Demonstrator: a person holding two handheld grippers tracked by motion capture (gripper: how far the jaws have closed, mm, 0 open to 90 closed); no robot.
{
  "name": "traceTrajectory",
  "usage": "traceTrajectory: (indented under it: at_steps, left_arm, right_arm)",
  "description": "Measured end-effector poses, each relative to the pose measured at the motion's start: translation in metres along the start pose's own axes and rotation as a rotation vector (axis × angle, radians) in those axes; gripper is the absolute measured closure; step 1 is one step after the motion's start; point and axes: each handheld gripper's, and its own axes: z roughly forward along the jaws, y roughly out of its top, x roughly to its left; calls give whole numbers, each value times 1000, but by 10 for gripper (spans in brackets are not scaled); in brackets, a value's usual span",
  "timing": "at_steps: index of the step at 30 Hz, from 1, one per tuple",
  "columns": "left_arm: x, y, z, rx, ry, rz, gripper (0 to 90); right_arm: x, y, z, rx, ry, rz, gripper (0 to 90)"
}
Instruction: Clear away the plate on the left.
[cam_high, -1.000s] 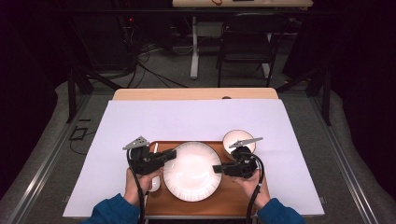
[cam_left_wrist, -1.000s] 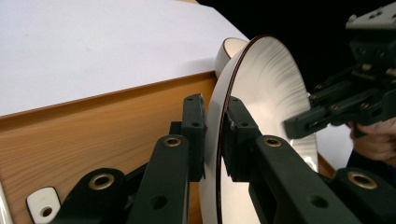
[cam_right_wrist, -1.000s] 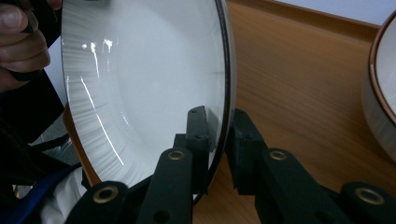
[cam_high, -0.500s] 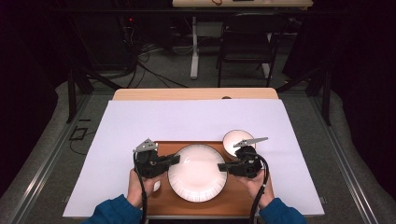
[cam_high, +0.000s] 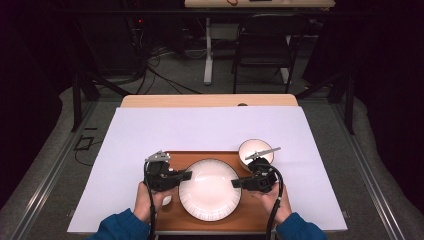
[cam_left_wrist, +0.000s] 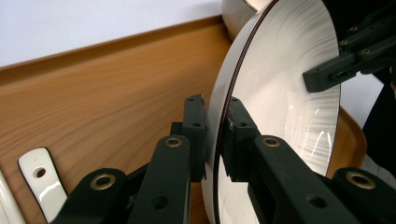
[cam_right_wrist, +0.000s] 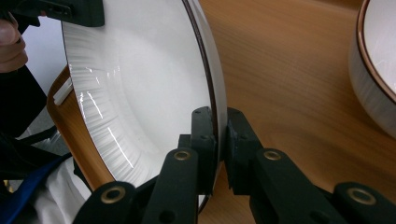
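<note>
A large white plate (cam_high: 210, 190) with a dark rim lies over a wooden tray (cam_high: 200, 157), held at both sides. My left gripper (cam_high: 186, 175) is shut on its left rim. In the left gripper view the pads (cam_left_wrist: 196, 130) clamp the plate's (cam_left_wrist: 280, 84) thin edge. My right gripper (cam_high: 236, 183) is shut on the opposite rim. In the right gripper view the jaws pinch the plate (cam_right_wrist: 140, 84) at its edge, right gripper (cam_right_wrist: 220, 135). I cannot tell whether the plate rests on the tray or hangs just above it.
A small white bowl (cam_high: 255, 150) with a brown rim stands at the tray's far right corner, close to the right gripper; the bowl (cam_right_wrist: 378, 70) is beside the plate. A white spoon (cam_high: 166, 201) lies on the tray by the left hand. White paper (cam_high: 210, 127) covers the table.
The plate and my left gripper have shifted slightly to the right over the tray. The right gripper has barely moved. Both grips have held.
</note>
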Motion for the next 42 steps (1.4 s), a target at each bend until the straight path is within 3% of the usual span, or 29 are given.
traceTrajectory:
  at_steps: [7,24,34,42]
  left_arm:
    - [5,1,8,35,-2,-16,816]
    - [9,-2,26,92,97,34,753]
    - [13,-6,36,190,95,25,712]
    - [18,-10,36,240,87,4,709]
  right_arm:
    - [-10,-2,8,17,35,51,834]
    - [-8,-1,25,40,-51,-47,742]
    - [-9,-6,36,108,-36,-23,684]
    - [-5,-8,44,149,-37,-48,652]
